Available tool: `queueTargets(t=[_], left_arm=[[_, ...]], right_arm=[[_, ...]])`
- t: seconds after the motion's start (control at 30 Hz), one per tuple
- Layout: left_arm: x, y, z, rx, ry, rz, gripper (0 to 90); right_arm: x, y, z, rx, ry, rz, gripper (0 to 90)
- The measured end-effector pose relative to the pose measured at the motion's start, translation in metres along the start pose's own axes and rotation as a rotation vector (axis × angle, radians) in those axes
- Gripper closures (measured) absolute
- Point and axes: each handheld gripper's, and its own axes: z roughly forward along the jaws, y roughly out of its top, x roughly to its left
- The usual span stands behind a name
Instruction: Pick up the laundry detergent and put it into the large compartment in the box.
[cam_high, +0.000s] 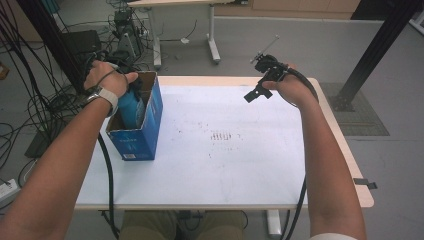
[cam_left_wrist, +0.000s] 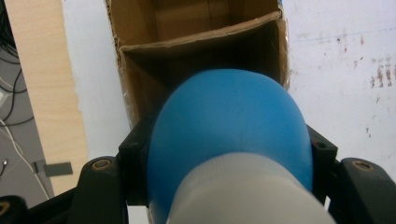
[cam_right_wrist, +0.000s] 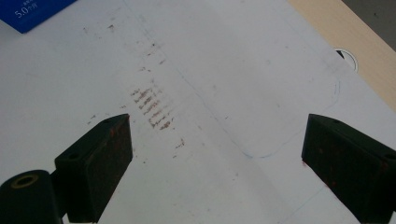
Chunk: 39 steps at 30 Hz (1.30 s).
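blue bottle held over the carton, right hand idle

high view: the person's left forearm enters from the lower left and reaches forward to the open blue carton (cam_high: 150, 117) standing near the left edge of the white worktop (cam_high: 225, 170). the left hand (cam_high: 107, 80), wrist strap visible, is bent downward over the carton's top. the left hand-held gripper (cam_left_wrist: 229, 154) is clamped on a blue bottle (cam_high: 131, 107), which sits partly inside the carton's opening. in the left gripper view the bottle's rounded blue body (cam_left_wrist: 229, 126) is pinched between the two black jaws, one on each side, its pale grey part nearest the camera; beyond it lie the carton's brown inner walls and a cardboard divider (cam_left_wrist: 201, 39).

the right forearm runs up the right side of the worktop, the right hand (cam_high: 290, 87) raised near the far right corner, well apart from the carton. the right hand-held gripper (cam_right_wrist: 217, 154) has its jaws spread wide with nothing between them, over the bare, reddish-smudged worktop surface.
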Motion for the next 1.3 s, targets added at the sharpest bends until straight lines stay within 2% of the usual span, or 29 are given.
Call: queueTargets(t=[0.37, 0.97, 1.3], left_arm=[[-0.002, 0.001, 0.024, 0.020, 0.001, 0.008, 37.7], [-0.006, -0.001, 0.039, 0.025, 0.036, 0.019, 37.7], [-0.005, -0.001, 0.048, 0.037, 0.028, 0.016, 37.7]], right_arm=[[-0.003, -0.006, 0.002, 0.004, 0.002, 0.016, 8.5], [-0.001, -0.007, 0.001, 0.006, 0.000, 0.018, 8.5], [0.000, -0.007, 0.001, 0.005, -0.001, 0.021, 8.5]])
